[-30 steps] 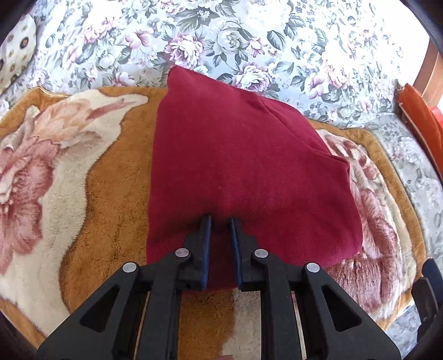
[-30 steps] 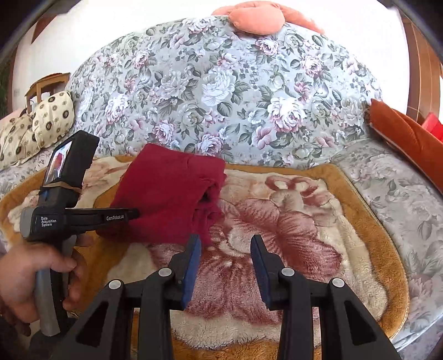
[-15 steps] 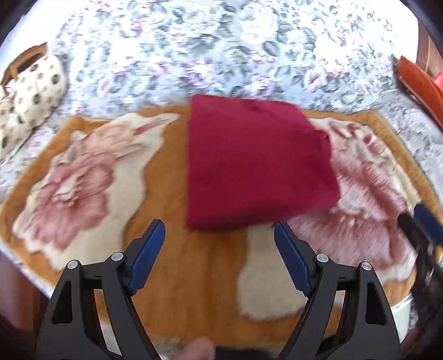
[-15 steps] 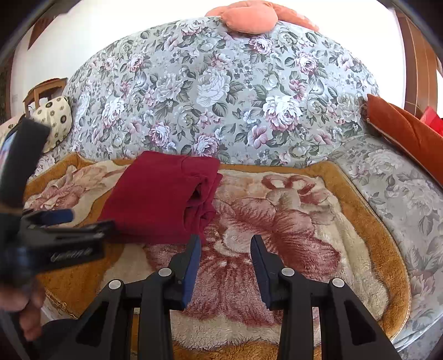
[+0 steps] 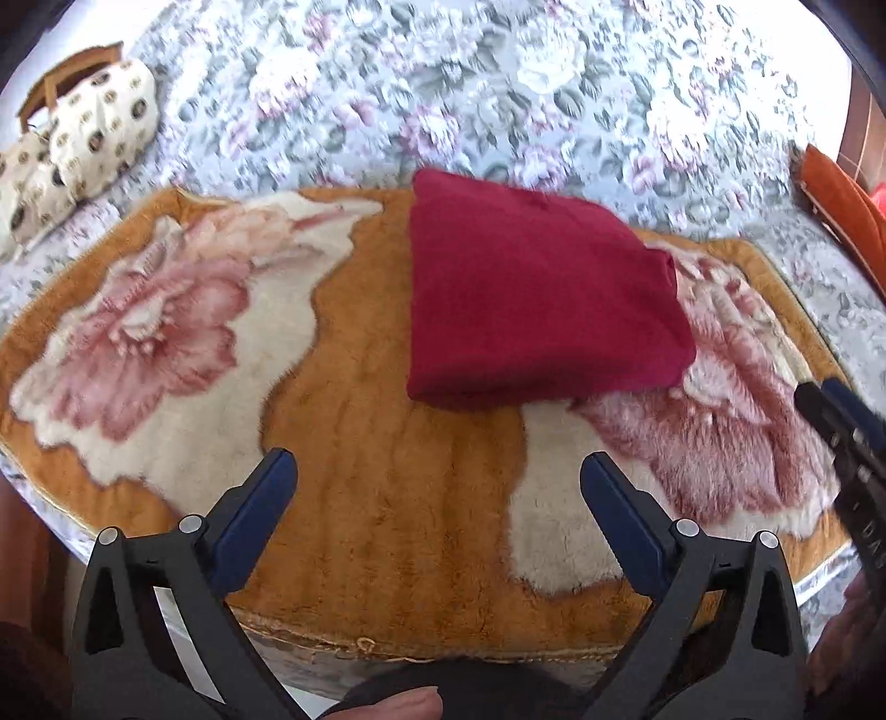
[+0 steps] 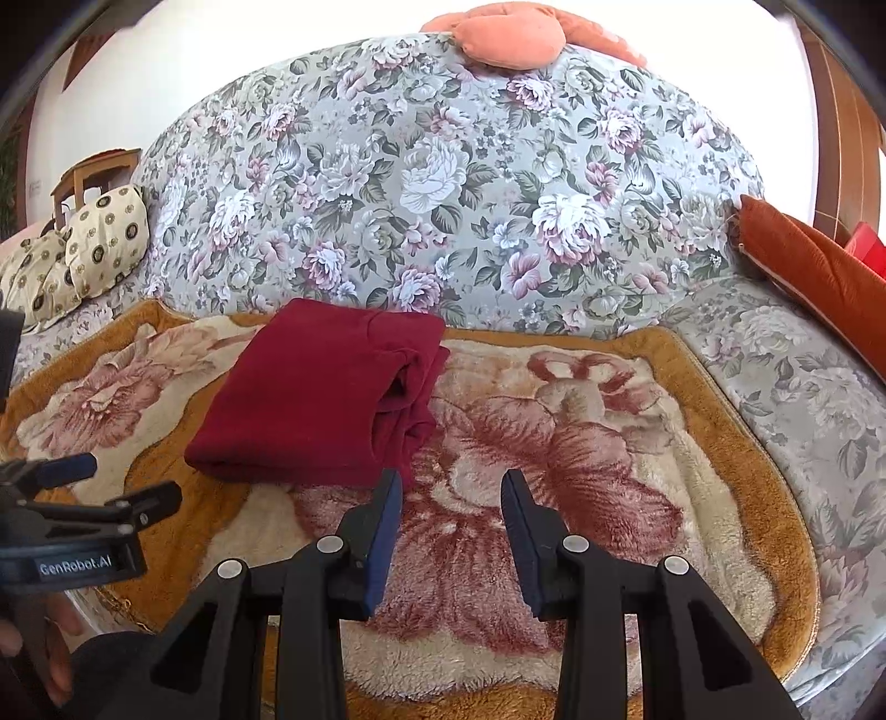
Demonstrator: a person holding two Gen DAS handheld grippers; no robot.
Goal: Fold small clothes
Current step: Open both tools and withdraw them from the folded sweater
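A dark red garment (image 5: 542, 299) lies folded into a thick rectangle on a plush orange-and-cream flowered blanket (image 5: 387, 498). My left gripper (image 5: 438, 462) hovers over the blanket short of the garment's near edge, its jaws opening wide with nothing between them. In the right wrist view the garment (image 6: 315, 399) shows its stacked folds on its right side. My right gripper (image 6: 453, 476) stands open and empty just right of the garment's near corner, over the blanket (image 6: 581, 443). The left gripper (image 6: 124, 479) shows at that view's left edge, held by a hand.
The blanket covers a floral sofa seat, with the sofa back (image 6: 443, 166) rising behind. An orange cushion (image 6: 803, 260) leans at the right and cream patterned pillows (image 6: 83, 249) sit at the left. A peach cushion (image 6: 498, 33) lies atop the back. The blanket's front edge (image 5: 387, 648) is close below.
My left gripper let go of the garment's near edge, spread its jaws wide and drew back toward the blanket's front edge. The garment lies flat. My right gripper has not moved.
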